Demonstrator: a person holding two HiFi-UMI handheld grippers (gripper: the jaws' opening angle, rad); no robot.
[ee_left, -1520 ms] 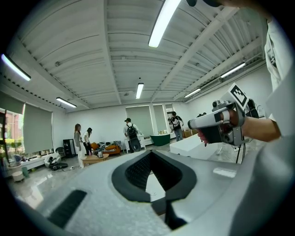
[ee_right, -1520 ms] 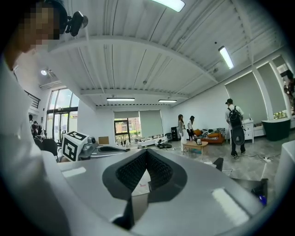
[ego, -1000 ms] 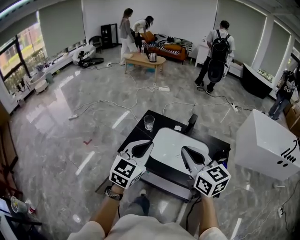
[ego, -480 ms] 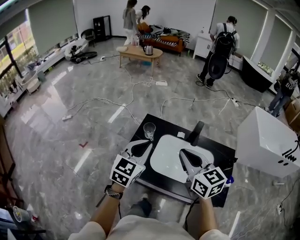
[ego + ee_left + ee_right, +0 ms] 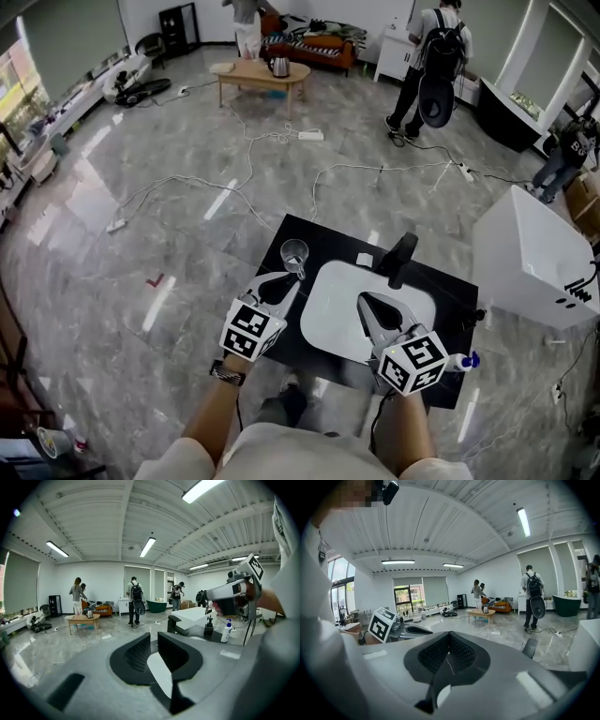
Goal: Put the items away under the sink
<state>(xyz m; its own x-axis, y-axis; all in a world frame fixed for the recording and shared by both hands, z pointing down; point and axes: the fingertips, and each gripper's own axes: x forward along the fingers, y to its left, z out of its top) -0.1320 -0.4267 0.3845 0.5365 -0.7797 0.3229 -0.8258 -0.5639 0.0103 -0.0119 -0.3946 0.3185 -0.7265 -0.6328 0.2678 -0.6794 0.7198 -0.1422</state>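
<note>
Nearest are the person's forearms, reaching over the sink unit with a gripper in each hand. The right gripper [image 5: 366,302] hangs over the white basin [image 5: 328,323], its jaws pressed together and empty. The left gripper [image 5: 289,283] hangs over the basin's left rim. Its jaws have just been opening and now stand a narrow way apart, with nothing between them.

Just ahead of the left gripper's tips, the glass [image 5: 294,253] stands upright on the black surface [image 5: 441,291], off the basin's far left corner. The left gripper is plainly the nearer one, so the glass looks like its target. Reaching it should take only a short push forward with a jaw on either side of the glass wall, and that probably needs a wider gap than the present one.

A blue-topped bottle [image 5: 466,359] sits at the surface's right front edge, to the right of the right gripper and behind its tips. The left gripper view shows a dark pump bottle [image 5: 208,626] beside it. The tap [image 5: 398,258] rises behind the basin. The space under the sink is hidden below the arms.

Farther off, a white box [image 5: 530,272] stands to the right and cables [image 5: 253,155] trail over the floor. People stand near a low table [image 5: 261,73] by the far wall.
</note>
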